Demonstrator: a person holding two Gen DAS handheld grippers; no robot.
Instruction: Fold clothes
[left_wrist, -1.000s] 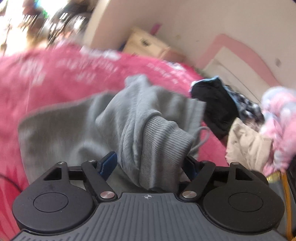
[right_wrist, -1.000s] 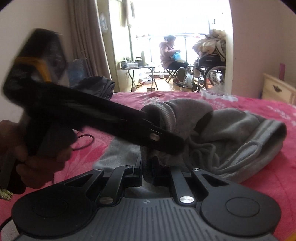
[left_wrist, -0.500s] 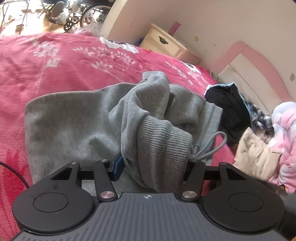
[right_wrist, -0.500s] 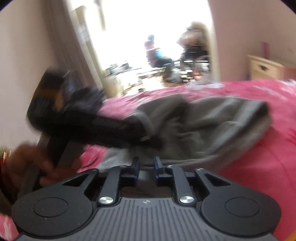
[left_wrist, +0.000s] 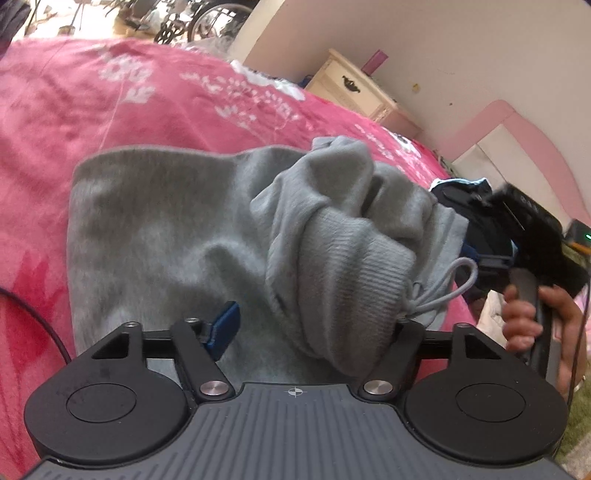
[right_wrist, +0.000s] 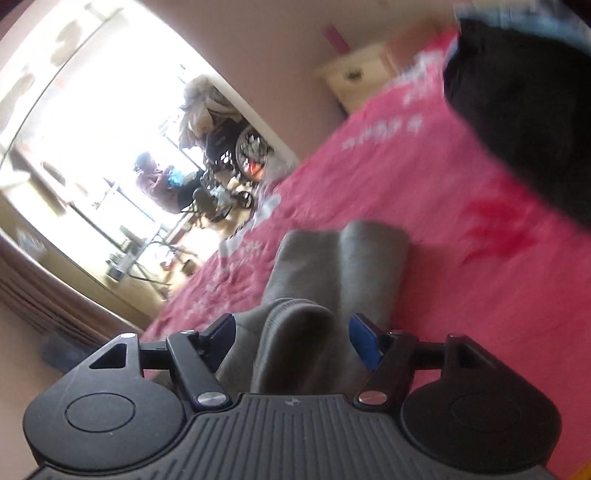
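Note:
A grey sweatshirt-like garment (left_wrist: 155, 236) lies bunched on the pink bedspread (left_wrist: 110, 103). Its ribbed cuff (left_wrist: 343, 280) and a drawstring (left_wrist: 450, 291) rest between the wide-apart fingers of my left gripper (left_wrist: 314, 326), which is open; a gap shows beside the blue left pad (left_wrist: 225, 326). In the right wrist view the same grey garment (right_wrist: 343, 266) runs forward in two rolled folds. My right gripper (right_wrist: 291, 334) is open over its near end, both blue pads clear of the cloth. A hand (left_wrist: 524, 317) holds that gripper's handle at the garment's right side.
A black garment (left_wrist: 461, 195) lies beyond the grey one, near the pink headboard (left_wrist: 517, 147). A cream nightstand (left_wrist: 354, 88) stands by the wall. A black cable (left_wrist: 37, 314) crosses the bedspread at left. Far off, a seated person (right_wrist: 155, 181) and a wheelchair (right_wrist: 240, 144) are by the bright window.
My right gripper was shut on the grey garment's edge; it has opened, let go and swung round to the garment's right side, rolled over. The left gripper stays open around the cuff.

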